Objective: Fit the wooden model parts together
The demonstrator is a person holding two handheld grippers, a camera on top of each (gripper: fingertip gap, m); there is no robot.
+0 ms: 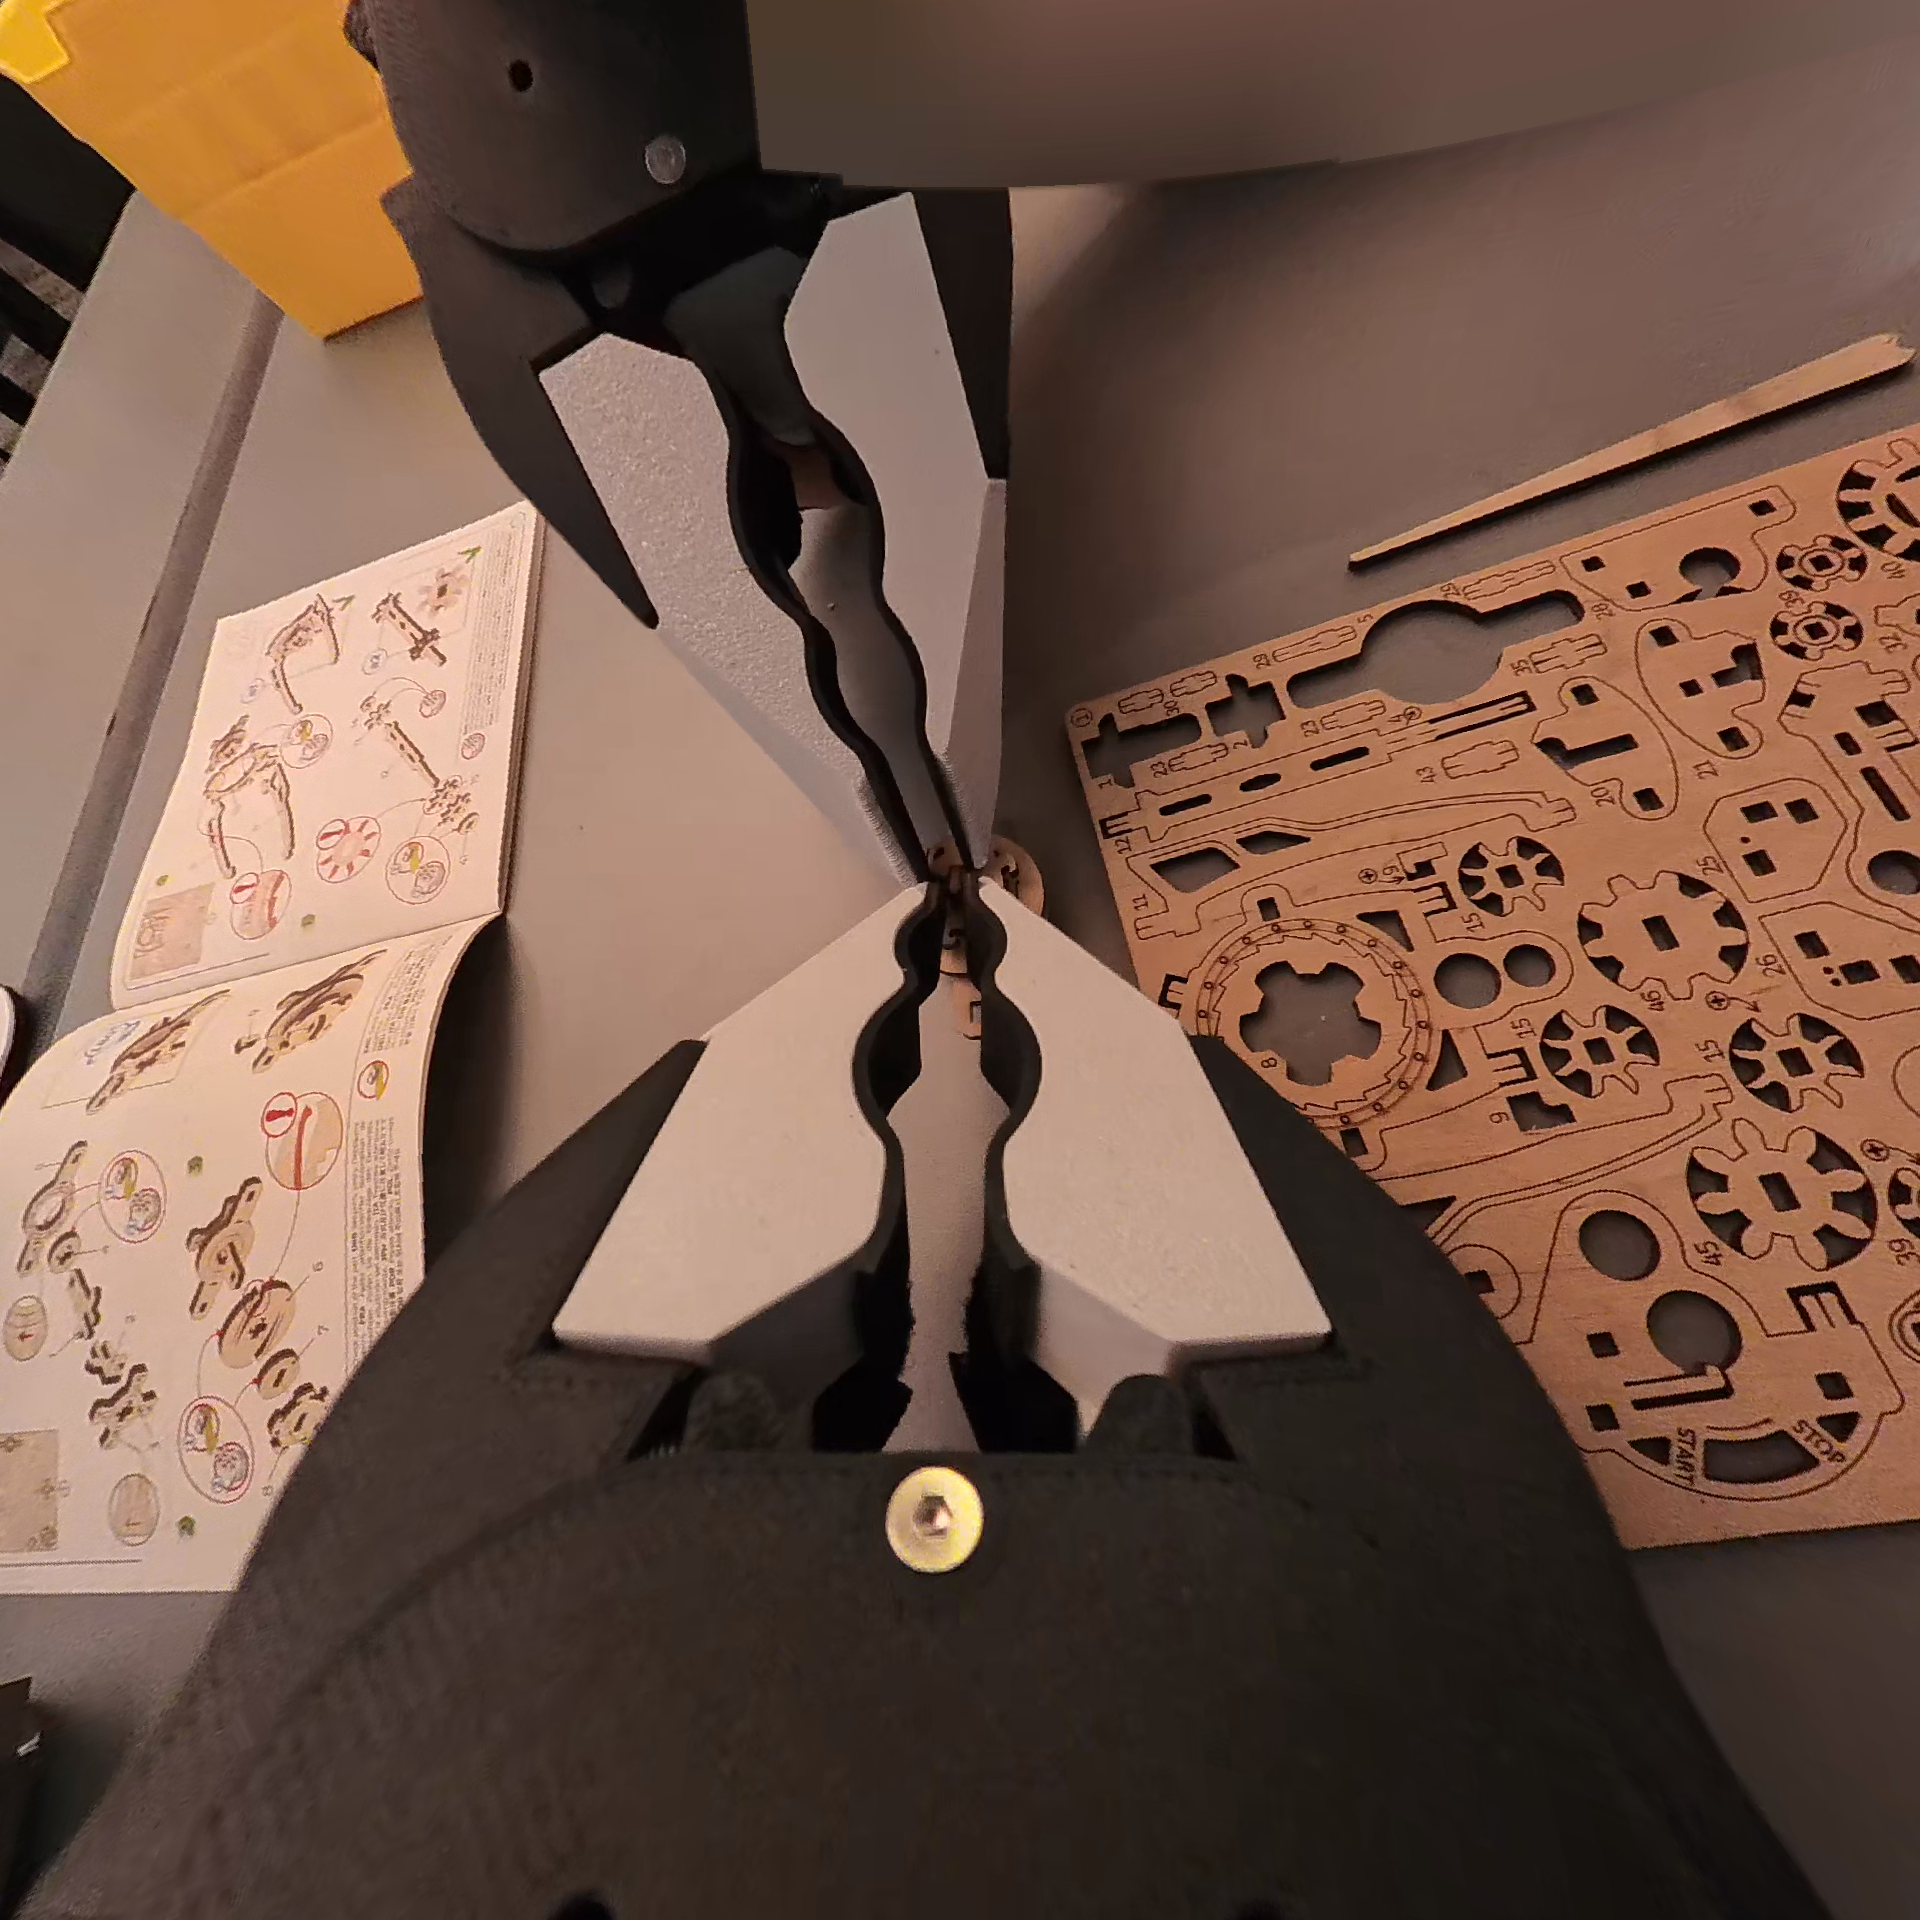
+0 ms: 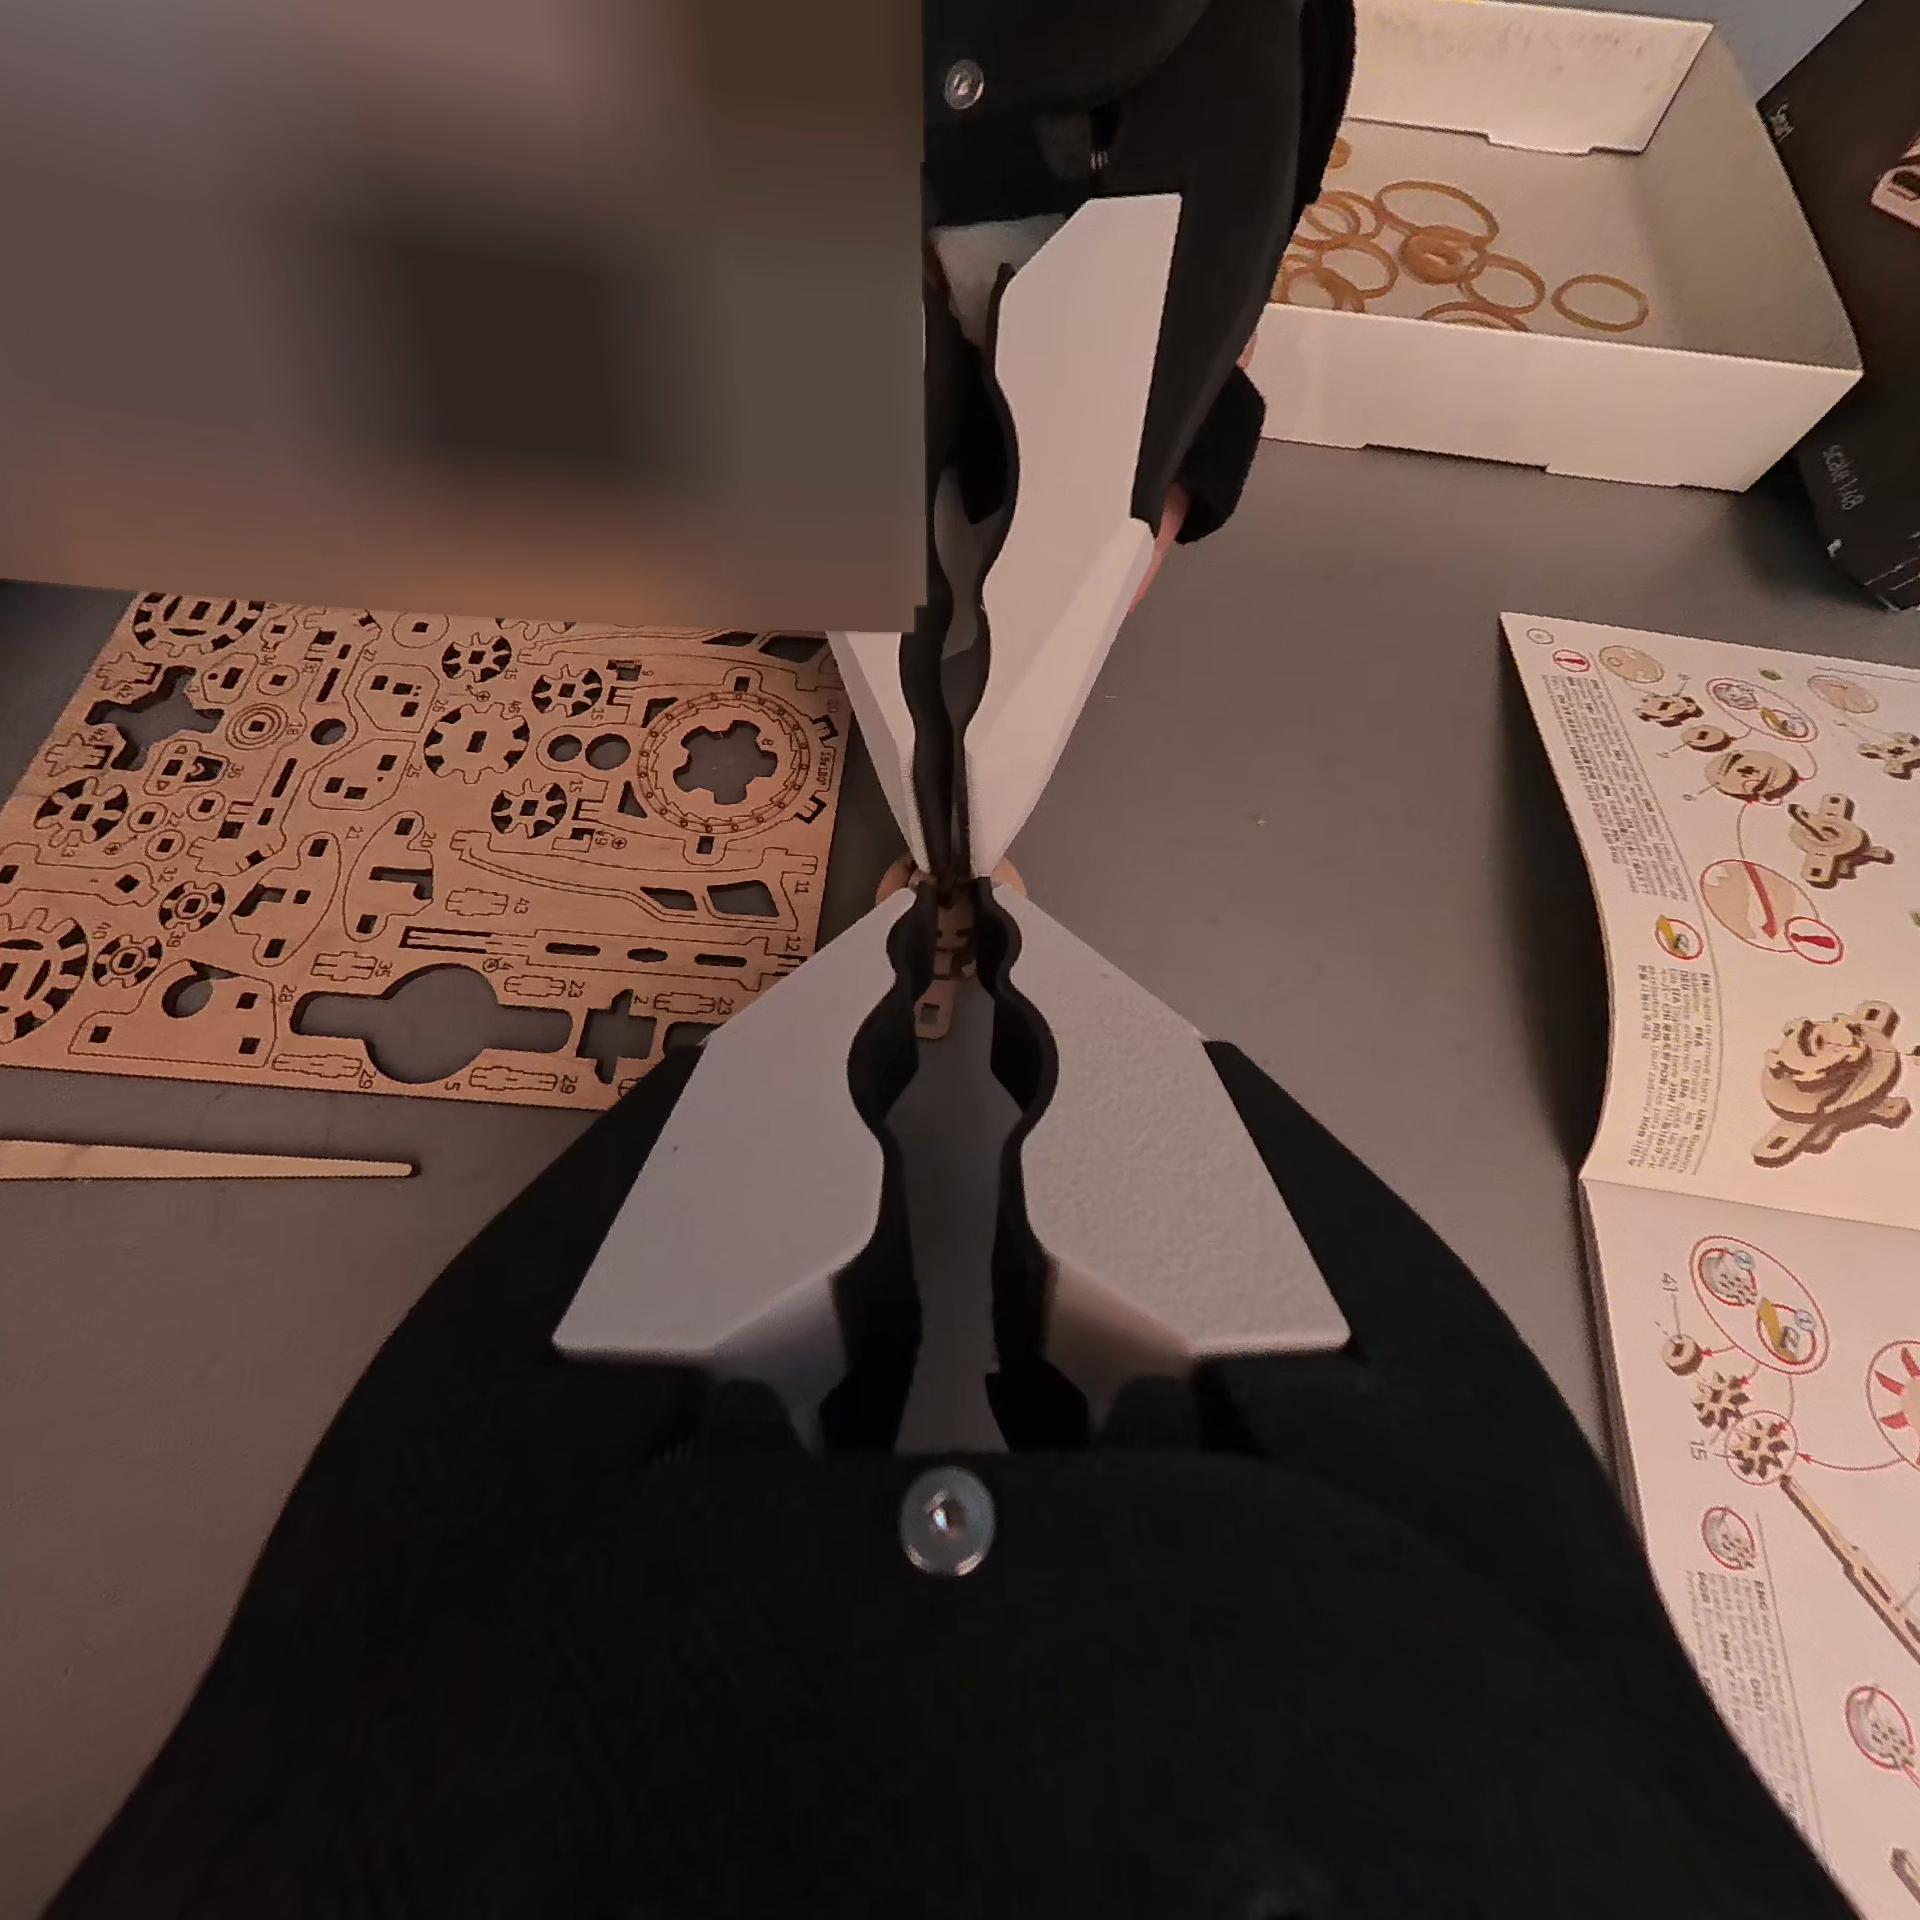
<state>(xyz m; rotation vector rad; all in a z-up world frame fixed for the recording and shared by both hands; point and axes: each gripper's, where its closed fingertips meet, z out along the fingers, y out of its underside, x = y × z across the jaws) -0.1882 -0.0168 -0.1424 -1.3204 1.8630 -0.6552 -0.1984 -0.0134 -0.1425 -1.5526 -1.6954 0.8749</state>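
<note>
Here, tip to tip above the grey counter [image 1: 644, 727]: left gripper [image 1: 948, 902] and right gripper [image 2: 948, 902], each clamped narrowly on small tan laser-cut wooden pieces [image 1: 951, 940], aligned for mating.

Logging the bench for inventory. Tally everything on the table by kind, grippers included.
Grippers: 2, left gripper, right gripper
Wooden parts held between them: count hidden
Sheet: 1
Booklet: 1
Stick: 1
White box: 1
Rubber bands: several, uncountable
Yellow box: 1
Dark box: 1
Total countable: 8
</note>
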